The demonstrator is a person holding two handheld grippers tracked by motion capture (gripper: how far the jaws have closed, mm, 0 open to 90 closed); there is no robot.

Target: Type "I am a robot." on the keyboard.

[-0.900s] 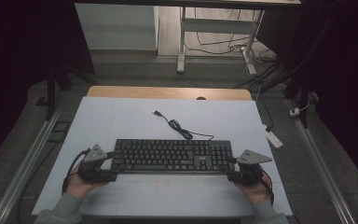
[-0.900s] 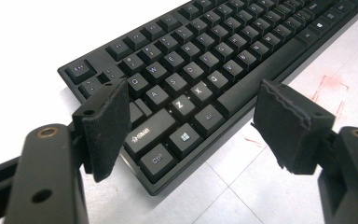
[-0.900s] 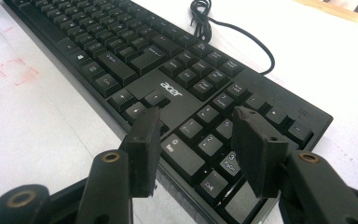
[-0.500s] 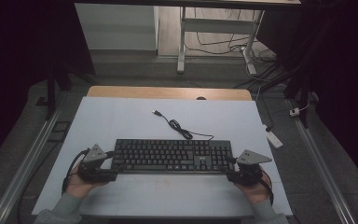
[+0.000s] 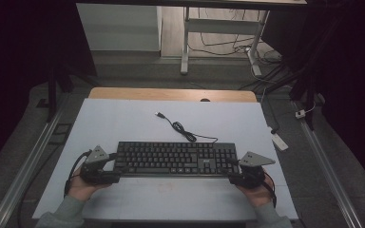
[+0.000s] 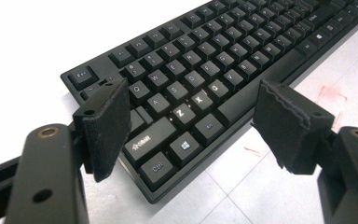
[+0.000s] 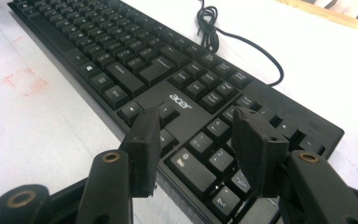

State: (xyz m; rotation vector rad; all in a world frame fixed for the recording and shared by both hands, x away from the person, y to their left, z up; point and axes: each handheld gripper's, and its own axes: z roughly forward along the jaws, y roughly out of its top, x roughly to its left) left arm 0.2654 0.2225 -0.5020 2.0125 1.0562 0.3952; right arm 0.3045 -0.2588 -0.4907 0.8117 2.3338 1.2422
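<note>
A black keyboard (image 5: 176,159) lies flat across the near half of the white table (image 5: 123,118). Its cable (image 5: 180,128) curls away to a loose plug. My left gripper (image 5: 111,165) sits at the keyboard's left end. In the left gripper view its jaws stand wide over the keyboard's (image 6: 205,70) near-left corner, so the left gripper (image 6: 196,121) is open and its pads do not press. My right gripper (image 5: 235,171) is at the right end. The right gripper (image 7: 200,144) is also open, hovering over the number pad of the keyboard (image 7: 135,60).
A faint red square mark (image 7: 25,79) is on the table in front of the keyboard. The table's far wooden edge (image 5: 171,94) lies beyond the cable. A small white box (image 5: 279,141) rests off the table's right side, and metal rails run along both sides.
</note>
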